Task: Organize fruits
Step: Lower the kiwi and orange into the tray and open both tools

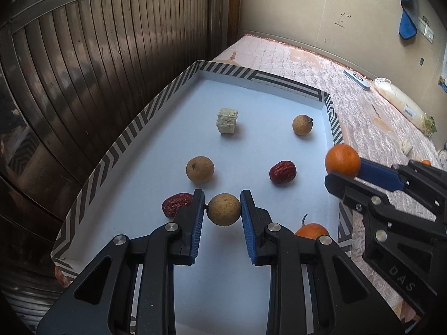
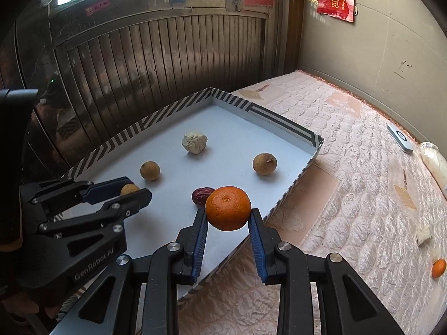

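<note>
The left gripper (image 1: 223, 209) fills the foreground of its own camera, its blue pads clamped on a brown longan (image 1: 224, 209) held just above the white floor of a shallow tray (image 1: 125, 134) with a black-and-white striped rim. At 3 o'clock in that view the right gripper (image 1: 342, 173) reaches in over the tray's right wall, its jaws pinching a small orange (image 1: 342, 160).

Seen from the right wrist, the same orange (image 2: 228, 208) sits gripped between the two blue pads, hanging above the tray's near right edge, with the left gripper (image 2: 131, 191) at 9 o'clock.

On the tray floor in the left view, a red date (image 1: 177, 204) lies at 9 o'clock of the held longan, touching or just beside the left finger. A second longan (image 1: 200, 169) rests at 11 o'clock, a second date (image 1: 282, 171) at 1 o'clock. Farther back, a pale crumbly cube (image 1: 227, 120) sits at 12 o'clock and a third longan (image 1: 302, 124) near the right wall. Another orange with a stem (image 1: 311, 230) peeks out at 4 o'clock behind the right finger.

The tray rests on a pink quilted mattress (image 2: 349, 167), where one more orange (image 2: 438, 268) lies well apart at 3 o'clock.
</note>
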